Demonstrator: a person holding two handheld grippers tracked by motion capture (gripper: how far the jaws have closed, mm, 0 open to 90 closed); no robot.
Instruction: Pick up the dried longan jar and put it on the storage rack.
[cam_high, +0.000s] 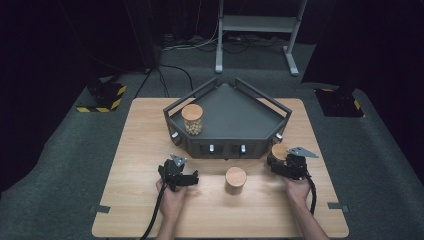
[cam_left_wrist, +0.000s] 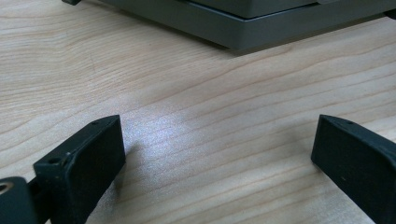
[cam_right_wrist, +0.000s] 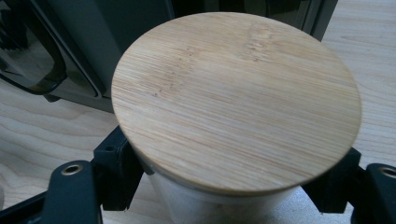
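My right gripper (cam_high: 278, 160) is shut on a glass jar with a round wooden lid (cam_high: 279, 151), beside the right front corner of a grey corner tray (cam_high: 226, 146). In the right gripper view the lid (cam_right_wrist: 236, 98) hides most of the glass, and both black jaws of the gripper (cam_right_wrist: 226, 179) press the jar's sides below it. A second lidded jar (cam_high: 235, 180) stands alone on the table between my hands. A third jar (cam_high: 192, 119), holding pale round bits, stands in the tray's left corner. My left gripper (cam_high: 193, 178) rests open over bare wood (cam_left_wrist: 217, 144), holding nothing.
The wooden table (cam_high: 150, 150) is edged by dark carpet. The tray's grey base (cam_left_wrist: 261, 28) lies just ahead of the left jaws, and its dark frame (cam_right_wrist: 116, 37) rises right behind the held jar. A metal stand (cam_high: 260, 30) is on the floor beyond.
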